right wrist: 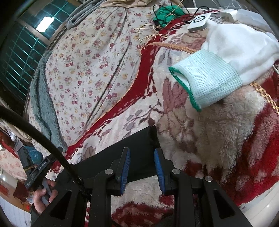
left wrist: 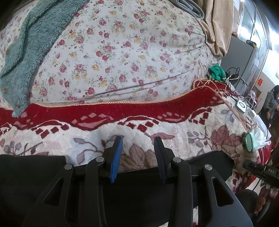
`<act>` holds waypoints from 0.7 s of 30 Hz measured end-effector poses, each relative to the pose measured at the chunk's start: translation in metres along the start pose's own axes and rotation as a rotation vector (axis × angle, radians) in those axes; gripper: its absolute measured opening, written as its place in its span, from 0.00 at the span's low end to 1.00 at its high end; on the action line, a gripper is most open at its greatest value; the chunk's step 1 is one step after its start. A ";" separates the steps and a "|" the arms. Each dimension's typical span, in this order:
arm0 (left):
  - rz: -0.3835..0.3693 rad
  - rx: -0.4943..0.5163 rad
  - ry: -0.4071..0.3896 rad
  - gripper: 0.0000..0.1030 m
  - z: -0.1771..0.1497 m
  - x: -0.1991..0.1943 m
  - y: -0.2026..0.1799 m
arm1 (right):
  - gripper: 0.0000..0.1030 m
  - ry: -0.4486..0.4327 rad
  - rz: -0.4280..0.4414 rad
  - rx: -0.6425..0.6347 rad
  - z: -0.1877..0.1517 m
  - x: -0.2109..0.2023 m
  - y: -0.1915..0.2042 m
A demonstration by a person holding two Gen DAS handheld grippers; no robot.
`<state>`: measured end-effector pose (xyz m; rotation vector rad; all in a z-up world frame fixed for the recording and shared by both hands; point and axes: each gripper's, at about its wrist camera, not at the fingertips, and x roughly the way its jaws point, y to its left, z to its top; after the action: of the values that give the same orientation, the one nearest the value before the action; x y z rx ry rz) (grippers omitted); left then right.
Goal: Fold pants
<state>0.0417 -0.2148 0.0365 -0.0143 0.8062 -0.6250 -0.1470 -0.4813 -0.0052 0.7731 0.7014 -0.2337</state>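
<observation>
Black pants (left wrist: 31, 176) lie flat on a red and cream plush blanket (left wrist: 174, 108), mostly under my left gripper. My left gripper (left wrist: 138, 139) is open and empty, its blue pads hovering over the pants' far edge. In the right wrist view the pants (right wrist: 139, 145) show as a dark folded strip below my right gripper (right wrist: 142, 152), which is open and empty just above their corner. The hand holding the left gripper shows at the lower left of the right wrist view.
A floral bedsheet (left wrist: 122, 52) lies beyond the blanket, with a teal fleece garment (left wrist: 26, 57) at the left. A white and mint sock (right wrist: 218, 69), a white device (right wrist: 198, 21) with cables and green cloth (right wrist: 165, 10) lie near the bed's right edge.
</observation>
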 end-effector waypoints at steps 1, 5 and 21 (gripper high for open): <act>0.006 0.001 0.002 0.34 0.000 0.000 0.000 | 0.26 0.000 -0.002 -0.002 0.000 0.000 0.000; 0.011 0.002 0.027 0.34 -0.002 0.004 -0.001 | 0.26 0.001 -0.008 -0.021 -0.001 -0.001 0.004; 0.053 0.083 0.037 0.34 -0.007 0.005 -0.014 | 0.26 0.011 -0.013 -0.025 -0.001 -0.001 0.001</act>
<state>0.0328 -0.2273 0.0316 0.0942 0.8131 -0.6095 -0.1479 -0.4797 -0.0047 0.7464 0.7183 -0.2323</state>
